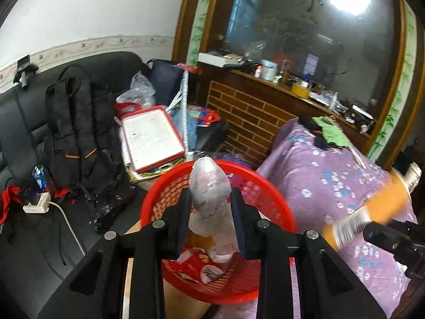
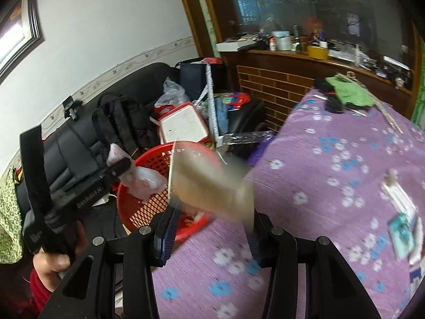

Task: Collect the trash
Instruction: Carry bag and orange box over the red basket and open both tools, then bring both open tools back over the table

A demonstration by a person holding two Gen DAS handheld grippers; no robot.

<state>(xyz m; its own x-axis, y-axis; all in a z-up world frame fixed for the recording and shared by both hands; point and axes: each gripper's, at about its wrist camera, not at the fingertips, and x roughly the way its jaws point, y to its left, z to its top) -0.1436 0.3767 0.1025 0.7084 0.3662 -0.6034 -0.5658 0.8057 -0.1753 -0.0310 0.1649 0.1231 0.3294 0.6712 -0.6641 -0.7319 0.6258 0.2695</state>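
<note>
Midway, I judge: my left gripper [image 1: 211, 222] pinches a crumpled plastic wrapper [image 1: 211, 188] over the red basket [image 1: 265, 186], already holding scraps; right gripper [image 2: 212, 232] clamps an orange carton [image 2: 212, 183] nearby; packets [image 2: 401, 218] remain on the tablecloth [image 2: 332, 186].

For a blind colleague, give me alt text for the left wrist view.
The left tool grips a crumpled plastic wrapper above a red basket already holding trash. A black sofa with a backpack lies left, a purple floral tablecloth right.
</note>
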